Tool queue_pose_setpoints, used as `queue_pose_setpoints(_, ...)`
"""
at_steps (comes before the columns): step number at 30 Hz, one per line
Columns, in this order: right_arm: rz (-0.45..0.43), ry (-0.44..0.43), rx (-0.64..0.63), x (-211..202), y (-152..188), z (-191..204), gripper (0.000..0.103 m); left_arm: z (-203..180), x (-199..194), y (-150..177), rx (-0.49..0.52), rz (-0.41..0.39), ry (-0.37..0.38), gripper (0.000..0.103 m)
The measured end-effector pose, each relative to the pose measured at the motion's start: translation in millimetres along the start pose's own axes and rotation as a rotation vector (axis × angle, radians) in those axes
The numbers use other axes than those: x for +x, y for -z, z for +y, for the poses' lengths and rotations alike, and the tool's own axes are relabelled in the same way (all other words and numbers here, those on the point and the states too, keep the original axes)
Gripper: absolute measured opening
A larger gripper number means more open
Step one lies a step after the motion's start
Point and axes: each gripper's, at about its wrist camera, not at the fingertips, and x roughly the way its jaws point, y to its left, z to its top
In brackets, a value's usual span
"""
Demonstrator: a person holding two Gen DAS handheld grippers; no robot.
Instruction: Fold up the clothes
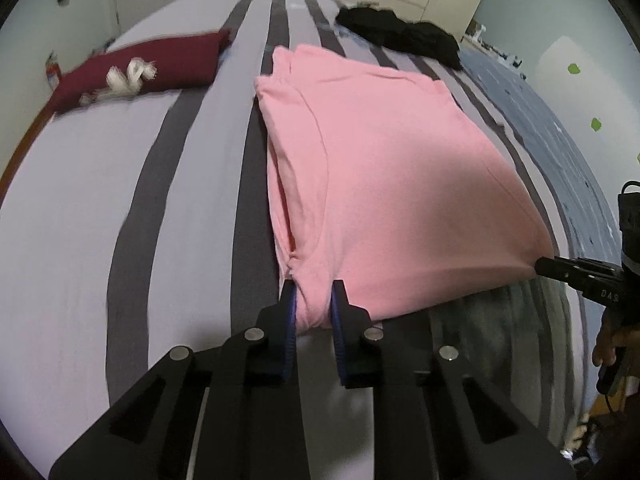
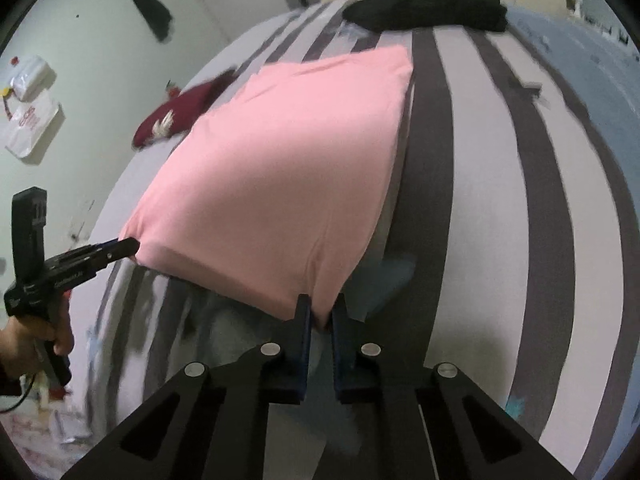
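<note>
Left tool (image 1: 314, 296) and right tool (image 2: 320, 308) each clenched on a near corner of the pink shirt (image 1: 380, 152), lifted off the striped bed (image 1: 80, 200).

- Bed (image 1: 80, 208): we record one, covered by a pale lilac sheet with dark grey stripes running lengthwise; it fills most of both wrist views.
- Pink garment (image 1: 380, 152): we list it folded, lying along the middle of the bed; its far part rests on the sheet, its near edge is raised clear of it.
- Maroon cushion (image 1: 160, 64): we note it near the bed's far left side, a white pattern on its face, apart from the pink garment.
- Black clothing (image 1: 400, 32): we enter a crumpled heap at the far end of the bed, beyond the pink garment.
- Blue patterned cloth (image 1: 540, 120): we log it along the bed's right margin.
</note>
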Motion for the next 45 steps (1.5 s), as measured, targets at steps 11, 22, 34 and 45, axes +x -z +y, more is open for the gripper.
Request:
queue_pose_setpoints(11, 0.094, -0.029, 0.093, -18.5, 72.4, 10.7, 0.008, 1.0, -20.2, 63.0, -0.081, 0.051, -0.015, 0.014)
queue_pose_setpoints(22, 0.061, 0.007, 0.093, -10.6, 83.5, 9.6, 0.017, -1.3, -13.7, 74.8, -0.027, 0.013, -0.056, 0.020)
queue_pose_setpoints(34, 0.027, 0.011, 0.031, -40.0, 81.1, 18.7, 0.003, -12.2, -41.3, 58.0, -0.048, -0.028, -0.062, 0.013)
queue_pose_setpoints(45, 0.052, 0.013, 0.065, -28.7, 95.3, 7.3, 0.006, -2.6, -21.6, 73.8, -0.077, -0.008, -0.075, 0.017)
